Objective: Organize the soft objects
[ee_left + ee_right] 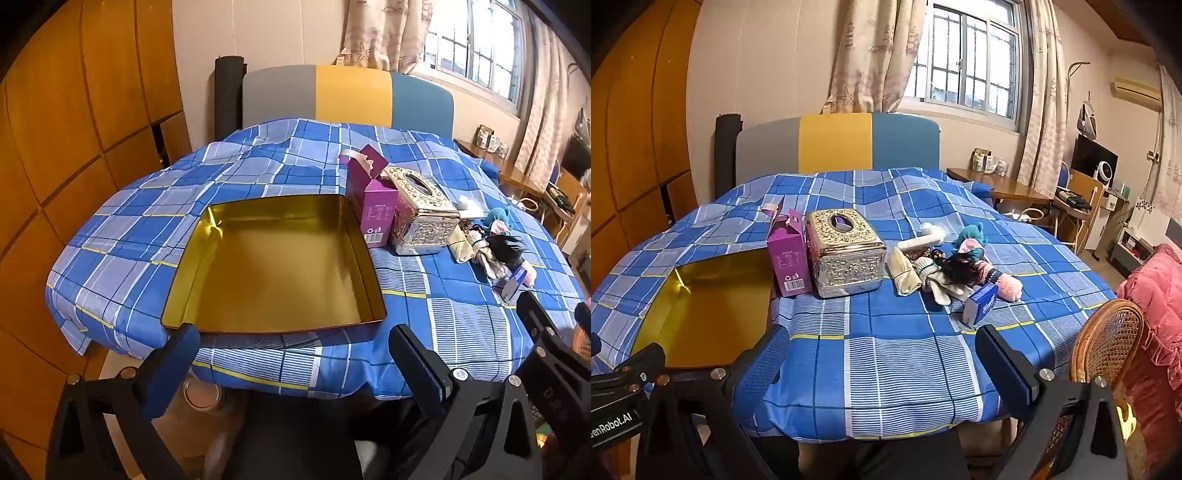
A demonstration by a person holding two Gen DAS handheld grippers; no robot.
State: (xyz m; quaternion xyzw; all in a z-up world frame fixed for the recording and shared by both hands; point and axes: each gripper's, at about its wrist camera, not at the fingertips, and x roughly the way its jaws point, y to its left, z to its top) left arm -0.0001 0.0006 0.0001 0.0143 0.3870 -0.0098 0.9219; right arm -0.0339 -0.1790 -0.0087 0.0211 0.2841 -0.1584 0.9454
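Note:
A pile of soft things (945, 264) lies right of centre on the blue checked tablecloth (905, 350): rolled cream socks, a teal plush, a pink fuzzy piece, a dark tuft. In the left wrist view the pile (487, 240) is at the right. A wide gold tin (273, 266) lies empty at the left; its corner (701, 306) also shows in the right wrist view. My left gripper (293, 349) hangs open at the table's near edge, just in front of the tin. My right gripper (882, 354) is open over the near cloth, well short of the pile.
A purple carton (788, 254) and an ornate silver tissue box (846, 251) stand between tin and pile. A small blue box (979, 302) lies by the pile. A wicker chair back (1108, 339) rises at the right table edge. A padded chair (834, 144) stands behind the table.

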